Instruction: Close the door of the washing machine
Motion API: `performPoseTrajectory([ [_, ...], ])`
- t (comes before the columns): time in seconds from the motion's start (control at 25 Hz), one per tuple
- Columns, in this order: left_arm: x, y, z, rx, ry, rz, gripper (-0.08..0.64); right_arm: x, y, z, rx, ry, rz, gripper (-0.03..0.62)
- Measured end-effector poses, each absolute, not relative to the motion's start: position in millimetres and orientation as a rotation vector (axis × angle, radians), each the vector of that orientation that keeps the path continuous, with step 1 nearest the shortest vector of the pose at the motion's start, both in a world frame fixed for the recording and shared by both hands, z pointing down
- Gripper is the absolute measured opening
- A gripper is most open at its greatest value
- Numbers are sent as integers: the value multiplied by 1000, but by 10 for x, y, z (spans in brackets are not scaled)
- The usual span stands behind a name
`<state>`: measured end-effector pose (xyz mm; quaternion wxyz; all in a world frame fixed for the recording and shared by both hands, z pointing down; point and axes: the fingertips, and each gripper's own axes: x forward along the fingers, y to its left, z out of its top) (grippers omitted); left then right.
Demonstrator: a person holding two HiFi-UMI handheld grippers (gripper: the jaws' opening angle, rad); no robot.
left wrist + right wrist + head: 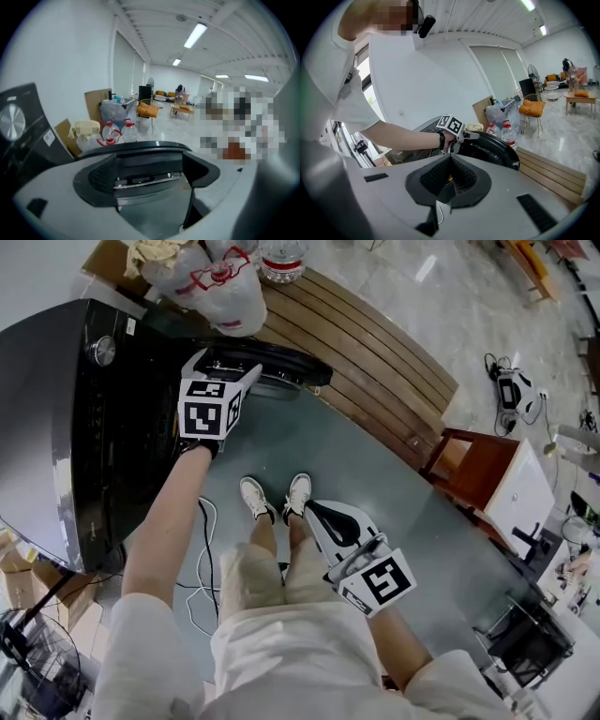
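Closing looks barely begun: the left gripper point(149, 177) pinches the open door point(291, 371) by its rim (right gripper point(450, 183) pressed together, idle), so next swing it toward the washing machine point(75, 427).

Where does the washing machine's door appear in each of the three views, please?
Head view: the door is at upper centre, its rim just right of the left gripper.
Left gripper view: its dark rim runs across the lower centre, between the jaws.
Right gripper view: the door is at centre, right of the left gripper.
Shared landmark: the red-capped water bottles beyond it.
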<state>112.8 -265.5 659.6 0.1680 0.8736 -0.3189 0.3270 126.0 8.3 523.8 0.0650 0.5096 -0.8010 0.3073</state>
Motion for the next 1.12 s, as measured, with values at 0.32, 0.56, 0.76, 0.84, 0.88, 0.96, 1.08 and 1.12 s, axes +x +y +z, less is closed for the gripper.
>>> performPoseTrajectory([
  [0.32,1021,-2523,6599,2065,-1072,551,423,1186,74,5207,1508,-2441,935,-2],
  [0.56,833,-2393,6651,1882,-1163,438,422,1128,102,5166,1465,-2454,896,-2],
  [0.76,748,-2240,6683,1871,-1186,465,422,1089,140,5158,1443,-2461,888,-2],
  [0.84,686,-2185,6716,1864,-1195,482,422,1068,148,5143,1432,-2465,884,-2],
  [0.88,655,-2159,6725,1864,-1199,491,423,1061,150,5135,1427,-2467,882,-2],
  [0.96,607,-2102,6740,1869,-1202,517,422,1052,156,5131,1418,-2471,878,-2],
  [1.08,536,-1992,6783,1871,-1194,558,422,1013,169,5134,1398,-2477,876,-2],
  [1.12,502,-1954,6799,1867,-1193,564,422,991,170,5131,1388,-2480,875,-2],
])
